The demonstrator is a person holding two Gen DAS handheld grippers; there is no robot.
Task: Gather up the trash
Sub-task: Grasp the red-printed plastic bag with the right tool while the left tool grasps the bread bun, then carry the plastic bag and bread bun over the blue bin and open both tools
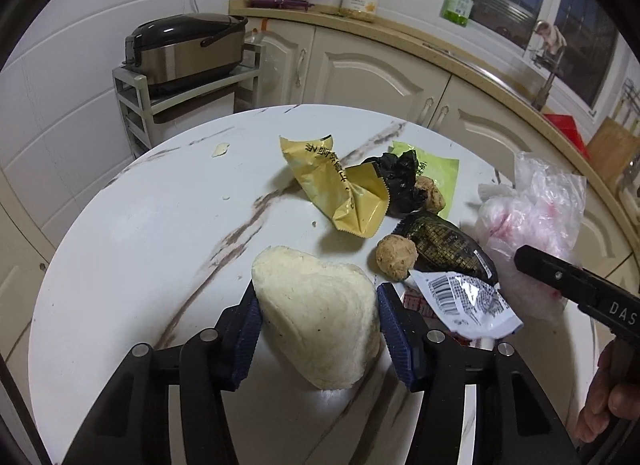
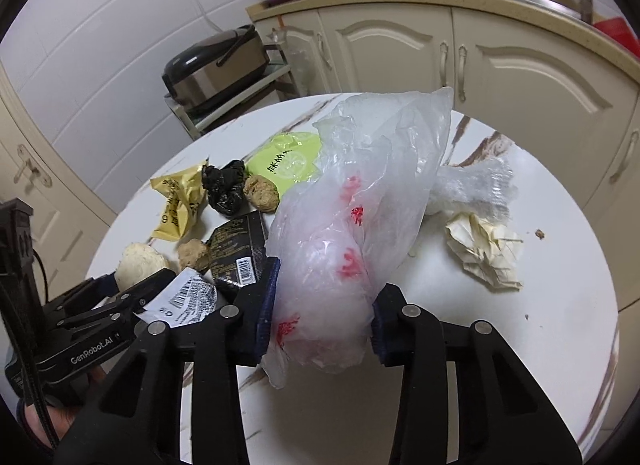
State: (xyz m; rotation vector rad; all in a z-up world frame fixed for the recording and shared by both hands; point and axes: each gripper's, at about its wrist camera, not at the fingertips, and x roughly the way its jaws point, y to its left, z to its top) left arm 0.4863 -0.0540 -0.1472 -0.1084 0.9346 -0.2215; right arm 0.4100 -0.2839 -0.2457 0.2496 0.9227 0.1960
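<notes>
Marbled white tabletop is carrying trash; left gripper fingers are clamping the pale bun, right gripper fingers are squeezing the clear plastic bag.

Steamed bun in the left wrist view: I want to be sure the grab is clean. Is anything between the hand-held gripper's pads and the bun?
Nothing visible. The left hand-held gripper has its blue pads against both flanks of the steamed bun. The nearest litter, the white barcode wrapper, lies outside the right pad.
</notes>
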